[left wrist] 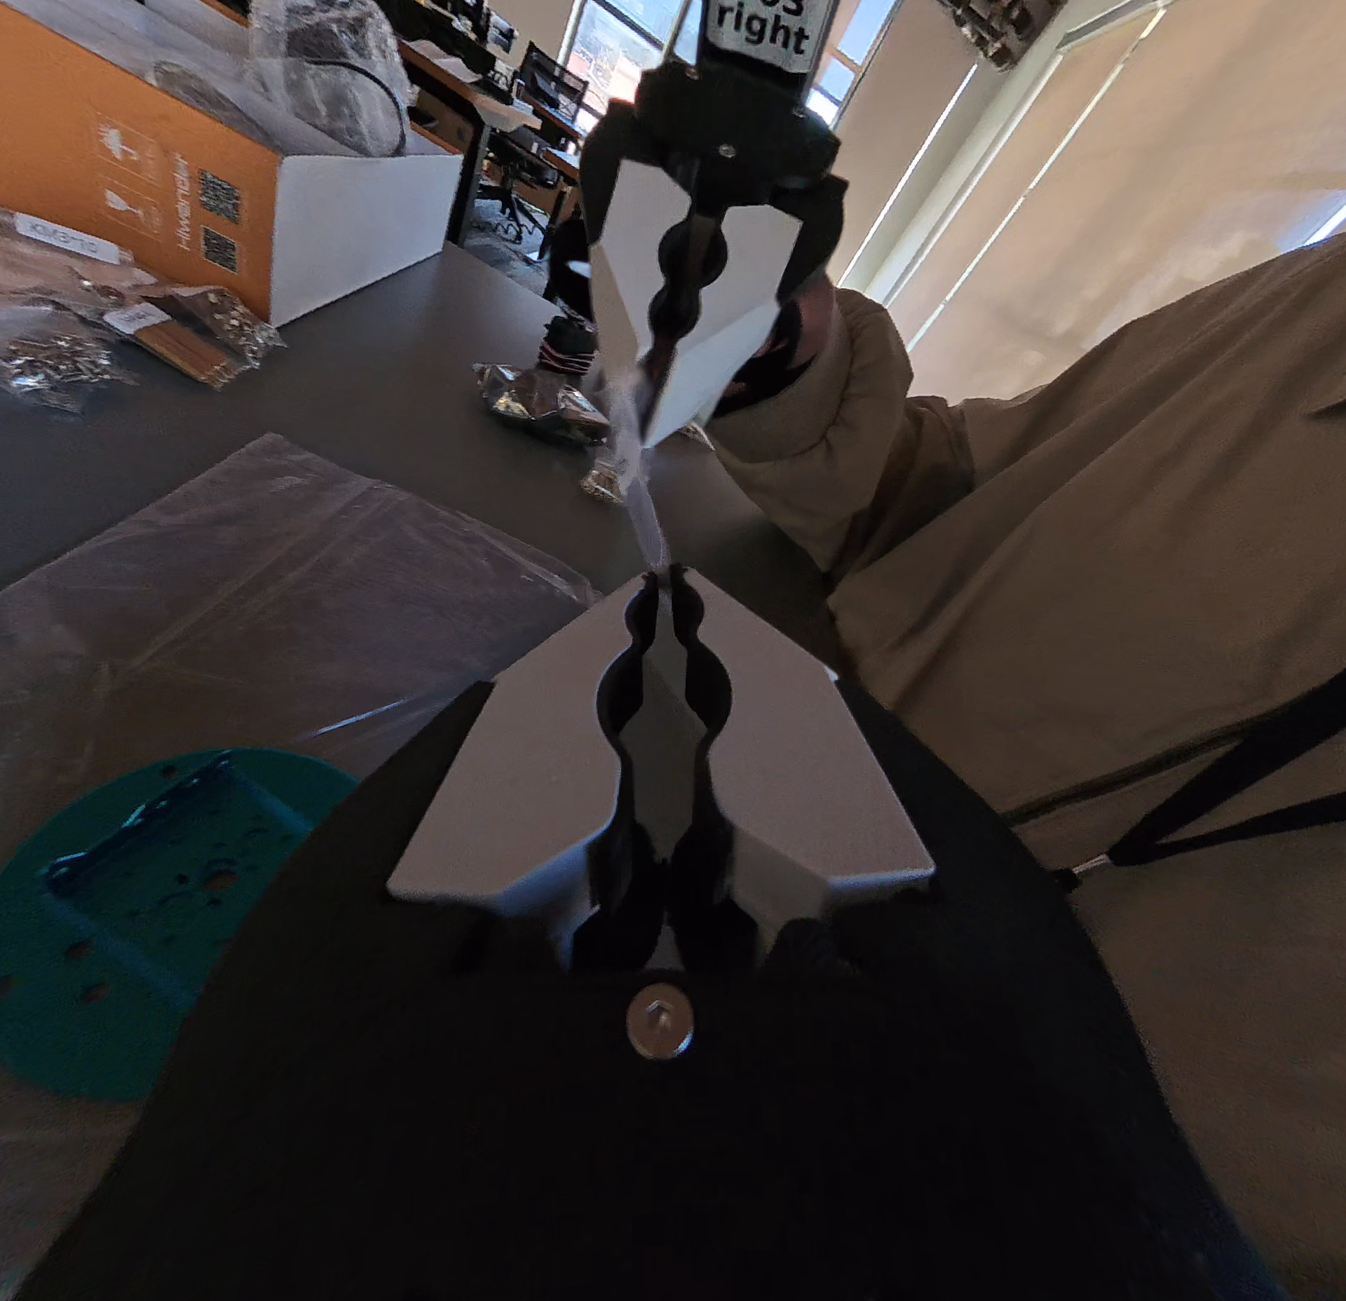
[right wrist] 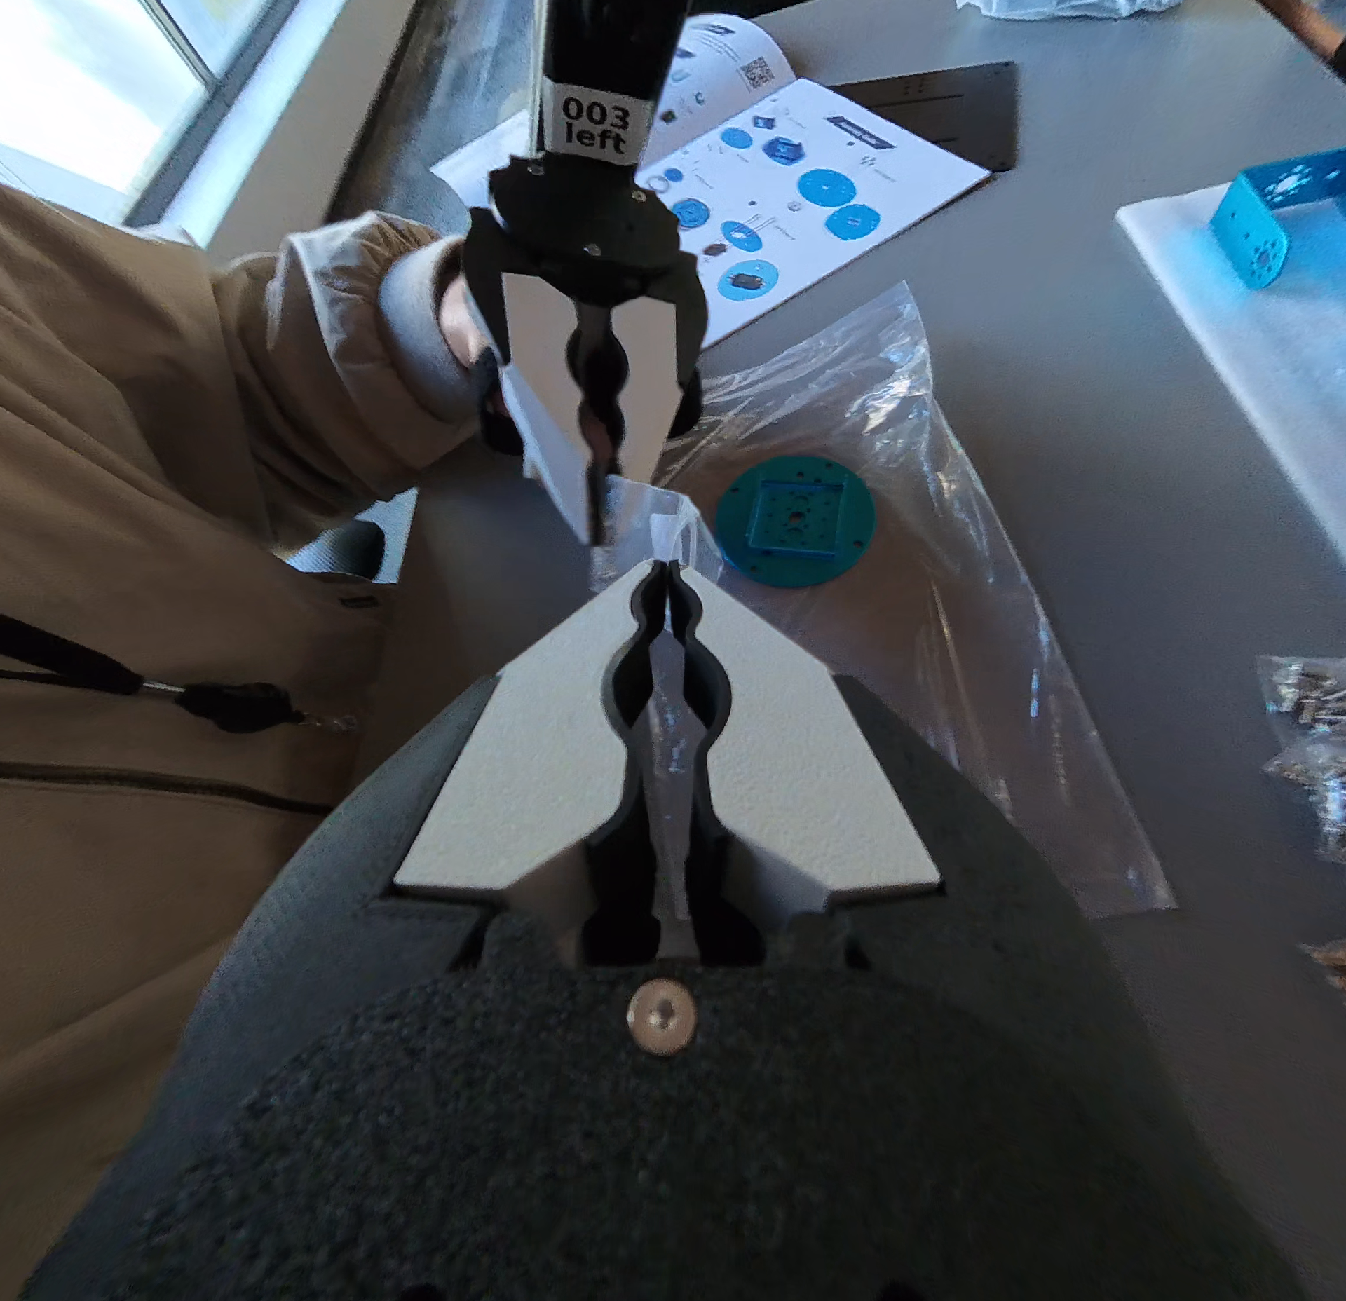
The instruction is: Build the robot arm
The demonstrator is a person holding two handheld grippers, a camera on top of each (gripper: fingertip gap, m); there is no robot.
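From my seat I saw a grey tabletop point(left wrist: 379, 385) under everything, daylight falling across it. Tall windows point(left wrist: 619, 21) stood at the far end, with pale roller blinds point(left wrist: 1056, 195) drawn along the side wall. Wooden desks point(left wrist: 466, 93) and a black office chair point(left wrist: 546, 86) filled the room behind, and another bright window point(right wrist: 87, 64) glared nearby
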